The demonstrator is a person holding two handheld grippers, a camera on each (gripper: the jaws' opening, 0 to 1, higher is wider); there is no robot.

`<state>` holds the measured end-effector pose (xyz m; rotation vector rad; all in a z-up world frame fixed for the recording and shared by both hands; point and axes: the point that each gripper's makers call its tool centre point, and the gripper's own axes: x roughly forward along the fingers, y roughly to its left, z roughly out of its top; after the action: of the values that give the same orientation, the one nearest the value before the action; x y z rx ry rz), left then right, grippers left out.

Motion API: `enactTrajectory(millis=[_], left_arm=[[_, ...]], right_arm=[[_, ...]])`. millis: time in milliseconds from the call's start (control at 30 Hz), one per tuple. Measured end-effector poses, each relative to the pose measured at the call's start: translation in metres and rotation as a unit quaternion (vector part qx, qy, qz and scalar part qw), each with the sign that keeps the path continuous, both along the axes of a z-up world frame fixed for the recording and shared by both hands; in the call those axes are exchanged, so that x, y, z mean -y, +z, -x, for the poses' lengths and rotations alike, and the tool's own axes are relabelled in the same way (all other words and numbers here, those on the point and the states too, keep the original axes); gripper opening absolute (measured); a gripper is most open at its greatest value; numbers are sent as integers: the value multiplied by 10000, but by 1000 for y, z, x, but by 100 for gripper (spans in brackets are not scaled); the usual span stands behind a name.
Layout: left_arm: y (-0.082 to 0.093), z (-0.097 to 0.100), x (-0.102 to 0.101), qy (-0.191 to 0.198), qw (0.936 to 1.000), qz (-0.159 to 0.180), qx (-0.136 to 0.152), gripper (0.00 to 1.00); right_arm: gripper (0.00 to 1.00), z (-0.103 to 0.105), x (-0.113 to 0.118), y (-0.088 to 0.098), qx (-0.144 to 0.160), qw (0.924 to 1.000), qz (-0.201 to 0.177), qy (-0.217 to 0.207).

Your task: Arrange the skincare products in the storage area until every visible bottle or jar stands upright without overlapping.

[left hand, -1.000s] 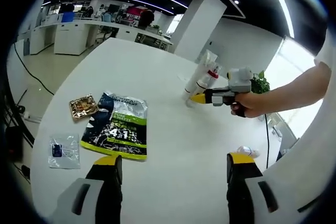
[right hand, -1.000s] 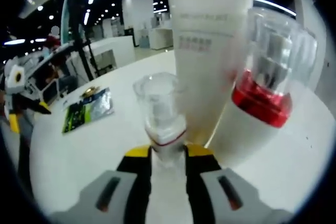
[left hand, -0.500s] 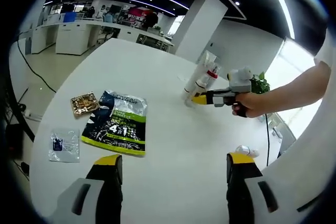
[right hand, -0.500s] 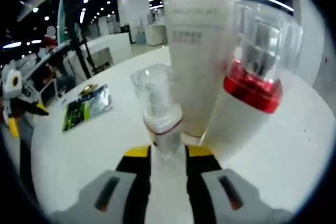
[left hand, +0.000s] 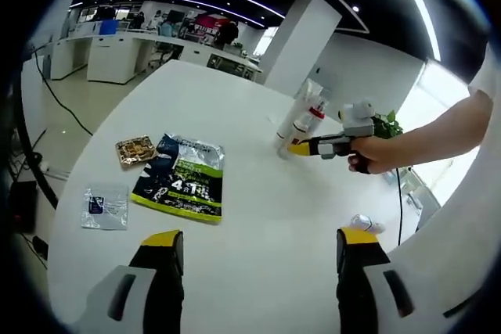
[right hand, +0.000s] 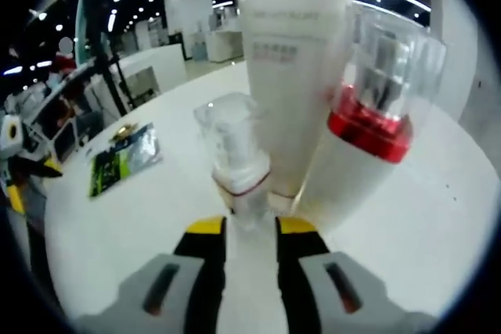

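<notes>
the right gripper (right hand: 243, 228) has its jaws closed on a small pump bottle (right hand: 235, 158) with a clear cap, upright on the white table (right hand: 438, 232). just behind it stand a tall white tube (right hand: 293, 76) and a red-collared bottle (right hand: 364, 142) (contents not discernible through the opaque walls). the left gripper (left hand: 254, 287) hovers with jaws wide apart, holding nothing, above a green-and-black pouch (left hand: 182, 185), a gold packet (left hand: 135, 149) and a clear sachet (left hand: 105, 206); their print is illegible.
</notes>
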<state>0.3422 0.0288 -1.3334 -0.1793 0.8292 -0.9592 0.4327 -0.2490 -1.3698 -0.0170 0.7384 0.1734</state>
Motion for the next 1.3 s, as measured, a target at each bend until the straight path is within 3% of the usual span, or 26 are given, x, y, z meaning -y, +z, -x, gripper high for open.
enactTrajectory(millis=[300,533,733,900,1067,1100,1133,1200,1300], left_arm=[[4,15,0,-29,9999,80,67,82],[10,30,7,-179,9996,180,141,82],[11,34,11,-163,9992,359,45,81],[15,39,19,-291,9986,435,41,80],[18,44,23,-394,9981,481,43,80],[18,46,25,-444,9977,502,45,80],[19,50,28,-503,9969,596,50,80],[25,47,33,-305,9956,883,-96,80],[27,44,33,-260,9954,910,-116,80]], right_arm=[[26,32,-8,10,67,9995,-227,-198],[29,67,-7,25,255,9985,-336,-352],[32,104,-6,37,342,9985,-249,-335],[33,143,9,40,203,9975,-329,-599],[33,165,16,40,161,9962,-411,-751],[34,192,18,33,-57,9971,-362,-670],[35,196,17,31,-112,9972,-377,-643],[39,210,16,29,-194,9970,-462,-589],[41,225,16,27,-238,9973,-435,-549]])
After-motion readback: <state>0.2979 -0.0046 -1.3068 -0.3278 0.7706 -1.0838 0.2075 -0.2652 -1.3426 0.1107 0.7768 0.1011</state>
